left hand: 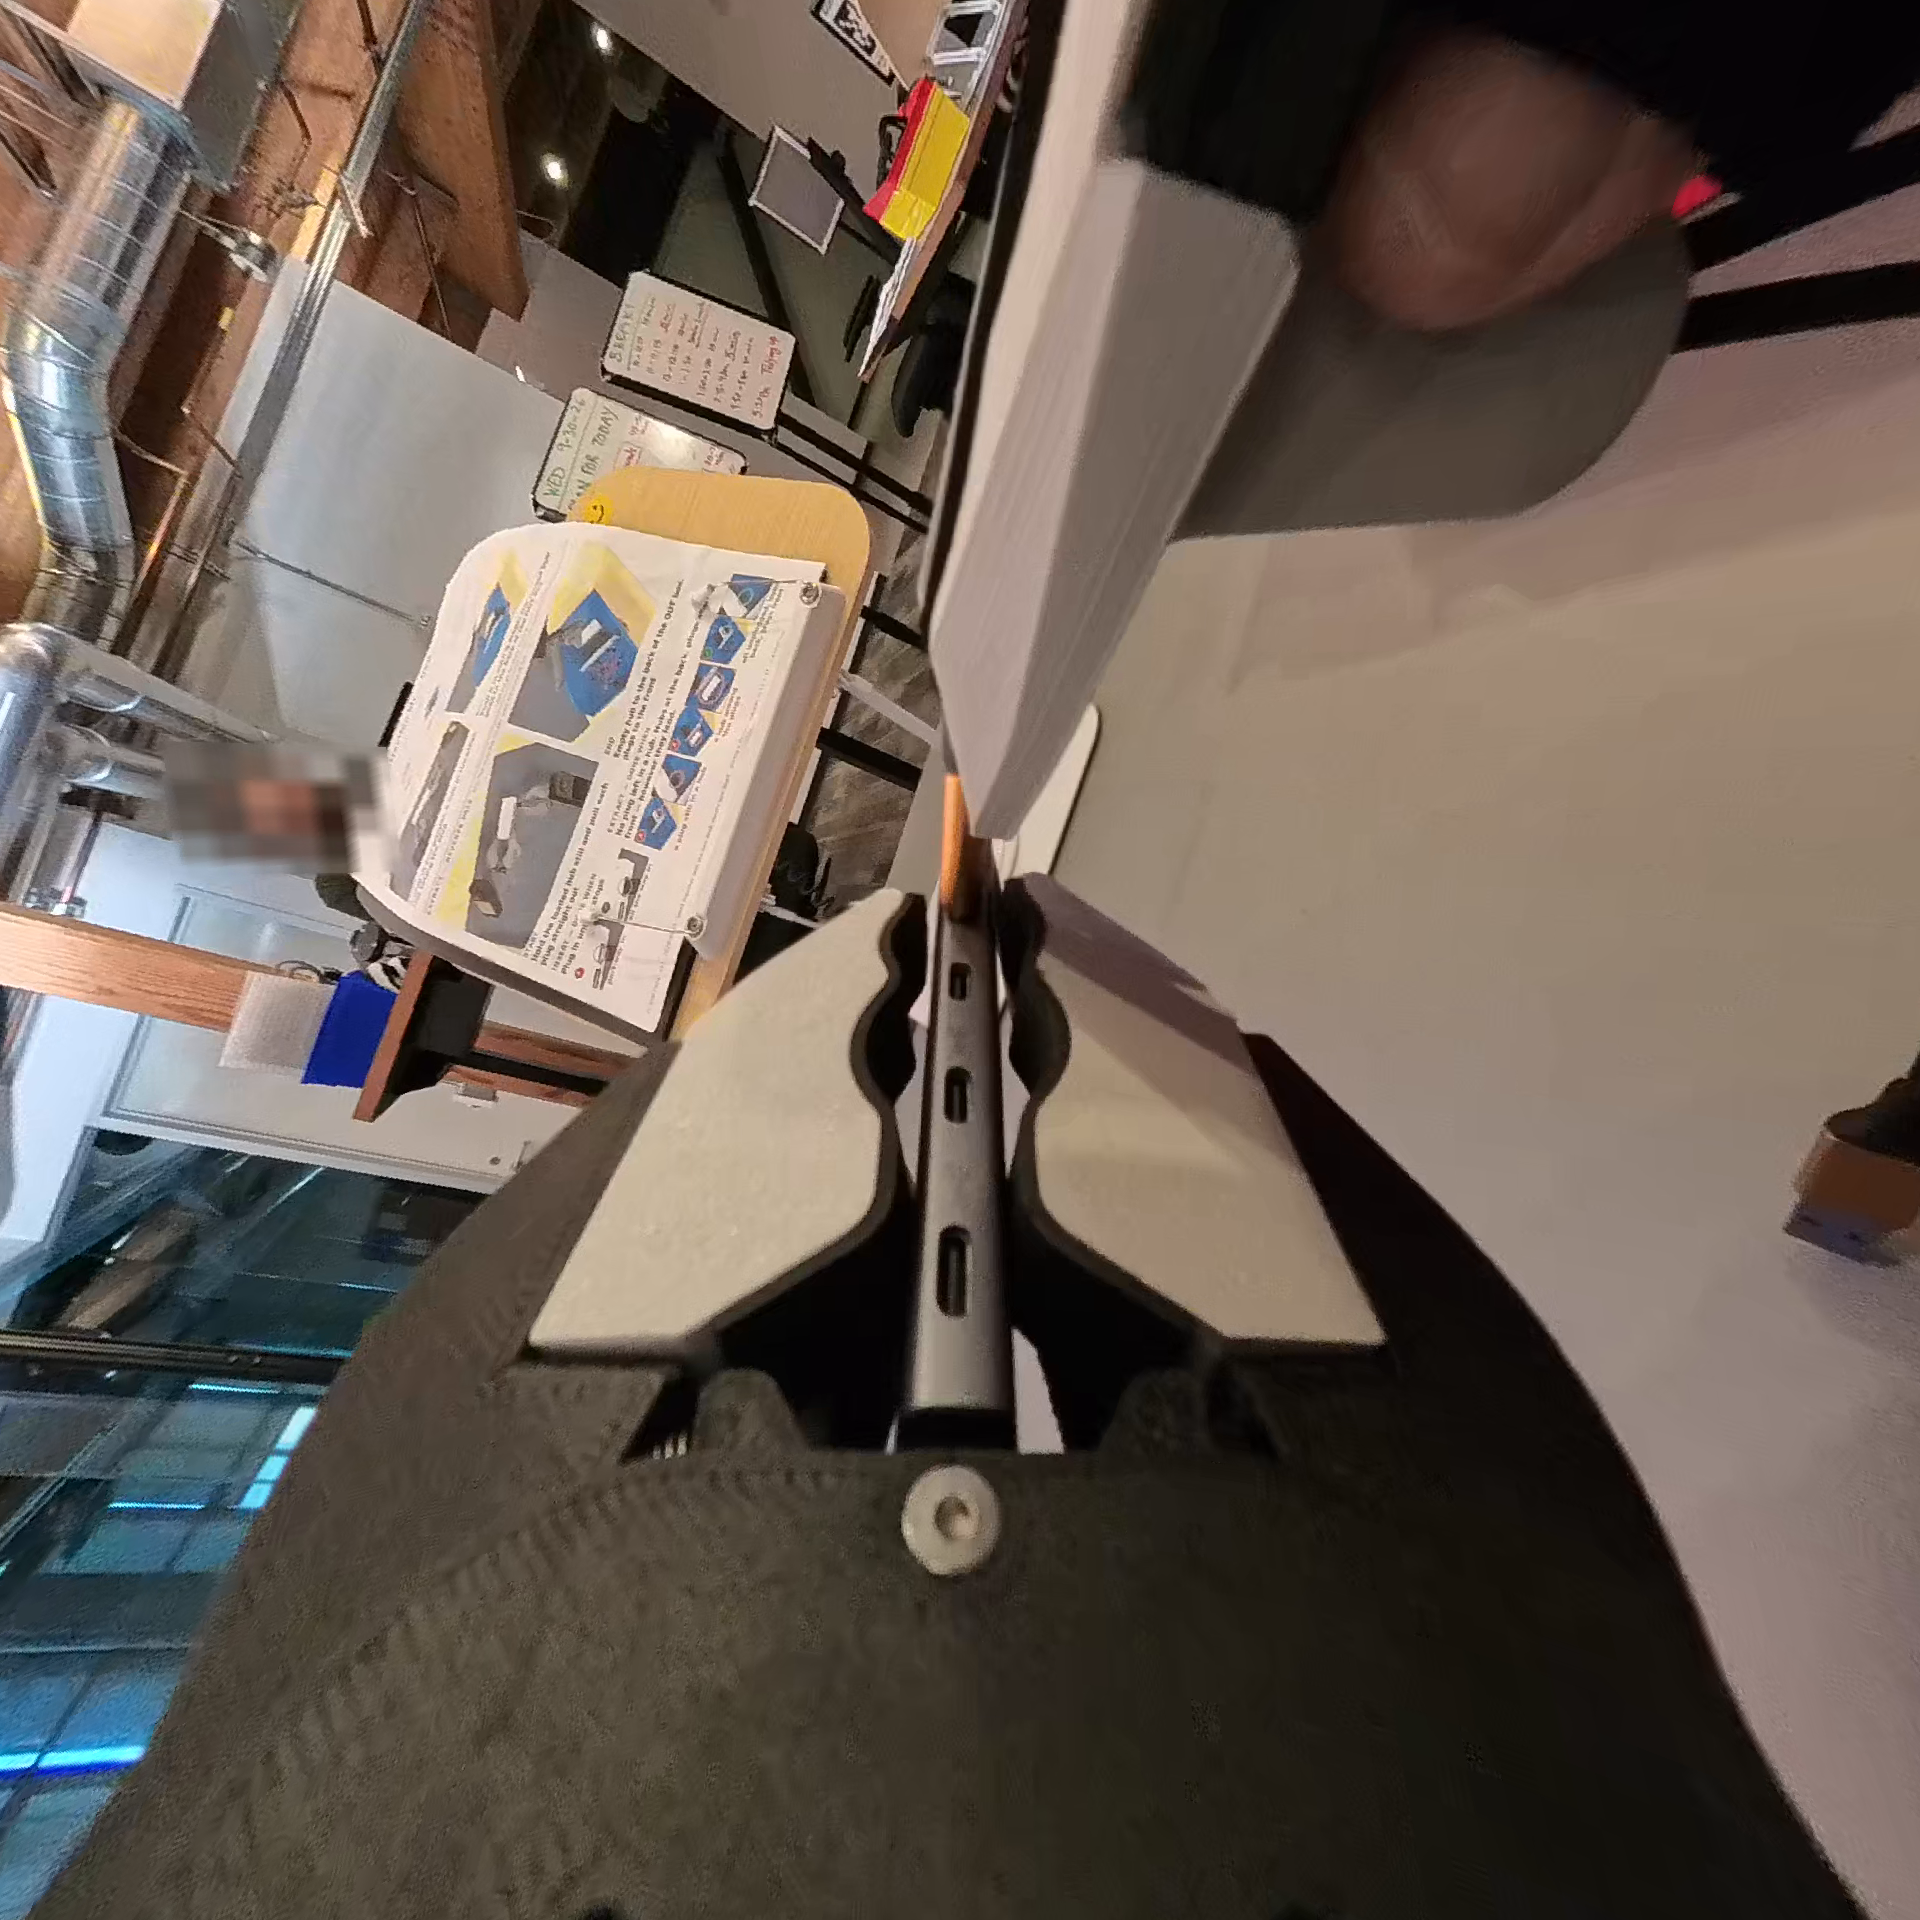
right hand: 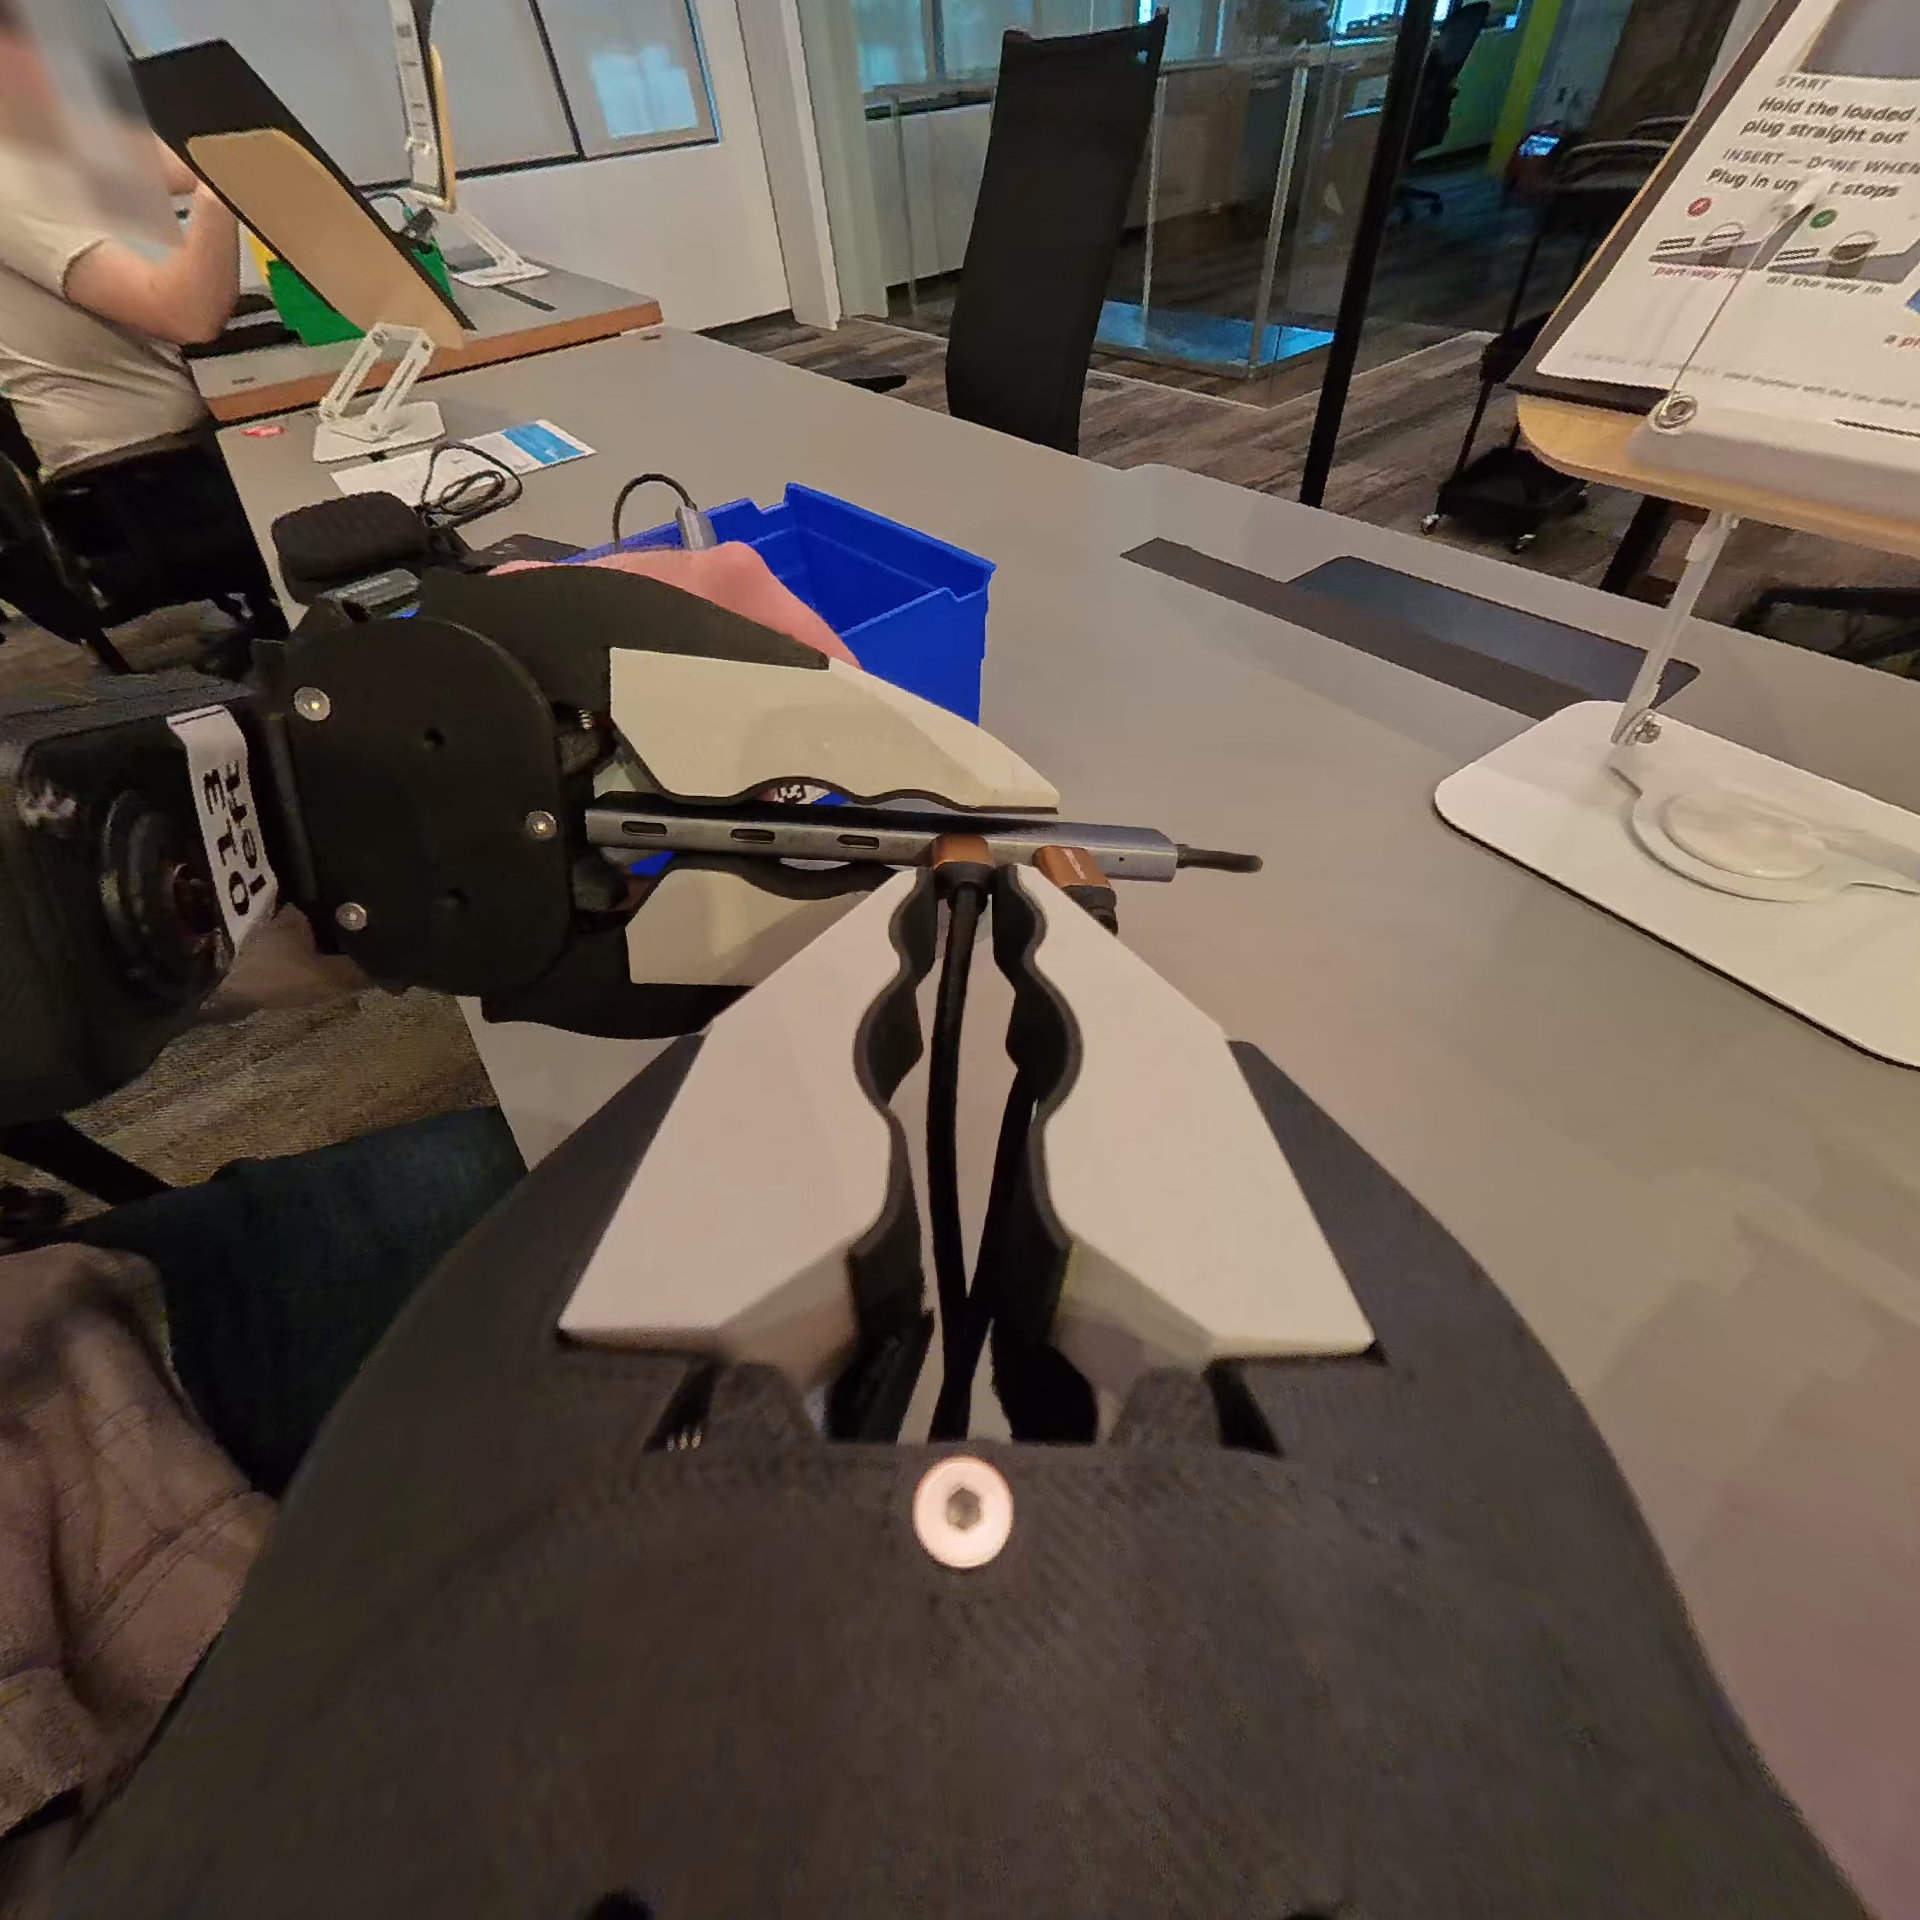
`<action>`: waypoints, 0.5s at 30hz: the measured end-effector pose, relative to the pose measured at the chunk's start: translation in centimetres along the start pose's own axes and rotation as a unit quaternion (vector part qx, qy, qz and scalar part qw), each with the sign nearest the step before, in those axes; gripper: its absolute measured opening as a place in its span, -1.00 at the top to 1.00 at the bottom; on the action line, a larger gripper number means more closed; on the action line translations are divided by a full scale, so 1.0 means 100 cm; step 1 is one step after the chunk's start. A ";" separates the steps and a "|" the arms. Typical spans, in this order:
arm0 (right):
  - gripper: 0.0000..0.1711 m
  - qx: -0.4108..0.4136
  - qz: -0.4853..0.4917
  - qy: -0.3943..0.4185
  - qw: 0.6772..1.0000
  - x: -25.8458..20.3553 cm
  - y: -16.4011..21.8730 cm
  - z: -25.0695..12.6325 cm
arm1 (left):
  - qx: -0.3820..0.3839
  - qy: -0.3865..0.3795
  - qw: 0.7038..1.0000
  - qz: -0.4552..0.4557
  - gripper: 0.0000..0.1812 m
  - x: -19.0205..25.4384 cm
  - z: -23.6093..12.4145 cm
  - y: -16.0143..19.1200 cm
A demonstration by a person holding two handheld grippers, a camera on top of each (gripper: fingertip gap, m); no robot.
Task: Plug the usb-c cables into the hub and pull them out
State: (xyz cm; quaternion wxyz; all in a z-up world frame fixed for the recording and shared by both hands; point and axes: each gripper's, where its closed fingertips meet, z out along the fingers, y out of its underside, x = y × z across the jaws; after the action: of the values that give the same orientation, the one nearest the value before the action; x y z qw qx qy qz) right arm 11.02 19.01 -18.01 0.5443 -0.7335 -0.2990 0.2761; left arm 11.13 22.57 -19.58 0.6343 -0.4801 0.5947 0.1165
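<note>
Hub: grey metal. Plugs in hub: copper collars, black cables. Bin behind hub: blue. Table: grey.

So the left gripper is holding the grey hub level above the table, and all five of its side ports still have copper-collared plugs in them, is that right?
Not quite. The left gripper does hold the grey hub above the table, but only two copper-collared plugs are in it; three ports toward the gripper's body are empty, as the right wrist view shows.

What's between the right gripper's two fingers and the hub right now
In the right wrist view, a black cable runs up between the right gripper fingers; its copper plug sits in the hub.
</note>
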 end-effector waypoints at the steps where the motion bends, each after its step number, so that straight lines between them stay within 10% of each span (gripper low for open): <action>1: 0.90 0.002 0.003 -0.007 1.000 -0.001 -0.001 0.000 | 0.002 -0.001 1.000 -0.001 0.84 0.000 -0.001 0.000; 15: 0.90 -0.017 -0.003 0.027 1.000 0.001 0.004 0.004 | -0.017 0.020 1.000 -0.014 0.84 0.005 0.000 0.008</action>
State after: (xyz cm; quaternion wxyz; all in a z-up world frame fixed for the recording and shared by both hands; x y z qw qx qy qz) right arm 10.88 19.26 -18.46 0.5407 -0.7486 -0.2915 0.2496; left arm 10.70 22.79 -20.42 0.6152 -0.5020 0.5983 0.1079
